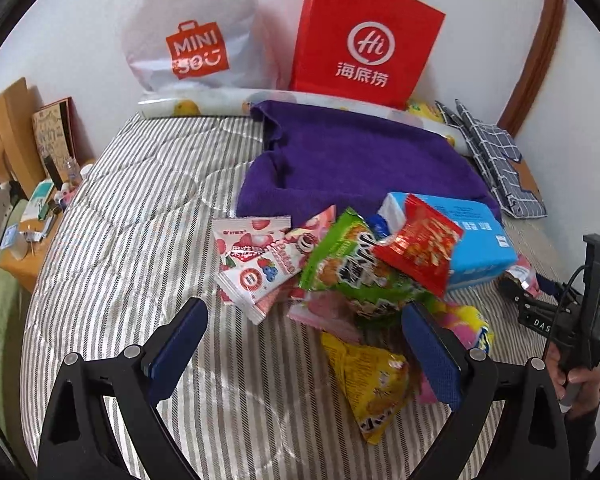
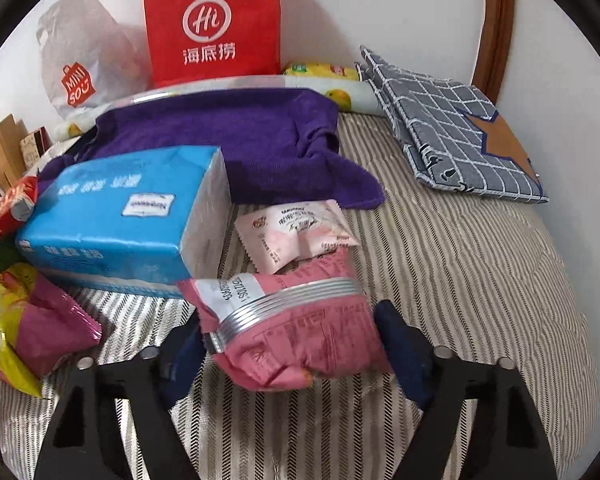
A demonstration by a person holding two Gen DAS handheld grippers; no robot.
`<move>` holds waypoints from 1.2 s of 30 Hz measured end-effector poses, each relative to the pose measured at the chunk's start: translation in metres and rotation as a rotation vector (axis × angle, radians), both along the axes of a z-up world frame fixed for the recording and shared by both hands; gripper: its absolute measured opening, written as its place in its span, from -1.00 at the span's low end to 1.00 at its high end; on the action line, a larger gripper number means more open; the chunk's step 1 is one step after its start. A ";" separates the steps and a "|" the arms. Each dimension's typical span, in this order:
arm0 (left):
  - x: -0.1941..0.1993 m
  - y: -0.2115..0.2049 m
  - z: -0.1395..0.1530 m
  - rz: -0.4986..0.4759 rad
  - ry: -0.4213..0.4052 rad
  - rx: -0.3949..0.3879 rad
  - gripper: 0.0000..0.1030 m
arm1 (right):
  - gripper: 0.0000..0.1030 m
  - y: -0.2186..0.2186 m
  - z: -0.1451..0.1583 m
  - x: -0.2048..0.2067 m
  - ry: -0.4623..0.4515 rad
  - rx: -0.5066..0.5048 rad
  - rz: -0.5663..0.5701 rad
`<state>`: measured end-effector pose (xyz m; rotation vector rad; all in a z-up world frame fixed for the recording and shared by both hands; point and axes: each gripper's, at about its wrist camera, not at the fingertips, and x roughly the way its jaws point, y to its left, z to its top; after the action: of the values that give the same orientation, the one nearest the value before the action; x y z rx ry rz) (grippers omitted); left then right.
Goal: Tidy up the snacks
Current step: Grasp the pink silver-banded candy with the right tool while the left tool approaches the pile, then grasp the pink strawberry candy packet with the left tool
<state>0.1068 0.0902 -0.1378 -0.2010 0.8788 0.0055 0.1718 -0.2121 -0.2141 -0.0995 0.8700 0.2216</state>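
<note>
A heap of snack packets lies on the striped bed: white strawberry packets (image 1: 256, 256), a green bag (image 1: 340, 268), a red bag (image 1: 420, 248), a yellow bag (image 1: 376, 376) and a blue wrapped pack (image 1: 476, 236). My left gripper (image 1: 304, 308) stands open just in front of the heap, nothing between its fingers. In the right wrist view a pink snack packet (image 2: 300, 340) fills the gap of my right gripper (image 2: 292, 332), touching both pads. A pale pink packet (image 2: 296, 232) lies just beyond it, beside the blue pack (image 2: 120, 216). The right gripper (image 1: 516, 284) also shows at the heap's right side.
A purple towel (image 1: 352, 156) lies behind the heap. A red paper bag (image 1: 364, 40) and a white plastic bag (image 1: 192, 32) stand against the wall. Folded checked fabric (image 2: 452, 128) lies at the back right. A cluttered bedside table (image 1: 32, 216) is at the left.
</note>
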 end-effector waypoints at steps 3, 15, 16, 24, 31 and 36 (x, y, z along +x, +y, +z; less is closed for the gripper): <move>0.007 0.004 -0.002 -0.008 0.016 -0.030 0.88 | 0.37 -0.001 0.001 -0.002 -0.008 0.009 -0.003; 0.043 0.039 -0.007 0.048 0.030 0.050 0.85 | 0.36 -0.013 0.018 -0.016 -0.010 0.082 -0.053; 0.048 0.043 -0.006 0.057 0.030 0.055 0.85 | 0.36 -0.013 0.019 -0.016 -0.011 0.083 -0.056; 0.093 0.052 -0.042 0.059 0.157 0.076 0.58 | 0.36 -0.010 0.023 -0.017 -0.021 0.081 -0.063; 0.086 0.048 -0.046 -0.008 0.151 0.003 0.68 | 0.36 -0.006 0.026 -0.019 -0.017 0.069 -0.054; 0.082 0.031 -0.052 -0.061 0.140 0.099 0.71 | 0.36 -0.003 0.031 -0.022 -0.031 0.075 -0.042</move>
<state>0.1888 0.1213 -0.1902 -0.0817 1.0217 0.0062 0.1498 -0.2148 -0.1828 -0.0146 0.8316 0.2124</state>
